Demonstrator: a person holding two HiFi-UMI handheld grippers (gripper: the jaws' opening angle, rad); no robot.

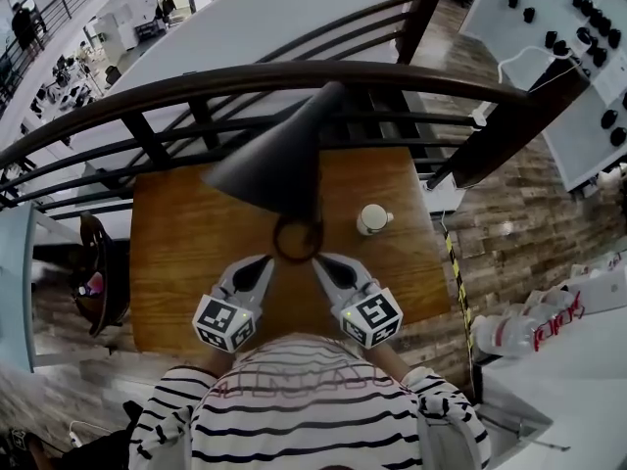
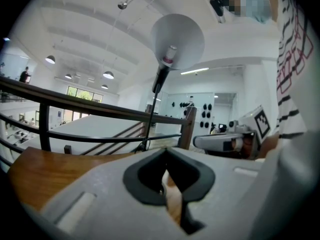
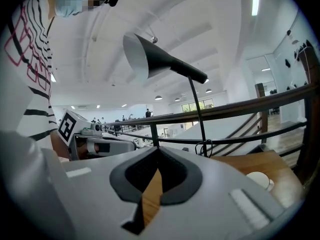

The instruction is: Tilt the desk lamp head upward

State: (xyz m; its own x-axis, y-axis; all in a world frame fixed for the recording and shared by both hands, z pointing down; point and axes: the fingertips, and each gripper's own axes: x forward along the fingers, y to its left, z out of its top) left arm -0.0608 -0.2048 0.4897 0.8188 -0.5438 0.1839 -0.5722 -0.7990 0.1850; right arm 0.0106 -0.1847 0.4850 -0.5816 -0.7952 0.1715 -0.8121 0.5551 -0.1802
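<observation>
A black desk lamp stands on the wooden table (image 1: 186, 253), its cone head (image 1: 279, 160) tilted over a round base ring (image 1: 297, 238). My left gripper (image 1: 265, 261) sits just left of the base and my right gripper (image 1: 319, 260) just right of it, both low over the table and shut with nothing between the jaws. In the left gripper view the lamp head (image 2: 177, 36) rises above the shut left gripper (image 2: 167, 155) on its thin stem (image 2: 152, 111). The right gripper view shows the lamp head (image 3: 150, 56) high over the shut right gripper (image 3: 157, 153).
A white cup (image 1: 372, 218) stands on the table right of the lamp base, also seen as the cup (image 3: 260, 180) in the right gripper view. A dark curved railing (image 1: 196, 91) runs behind the table. A dark chair (image 1: 98, 272) stands at the table's left side.
</observation>
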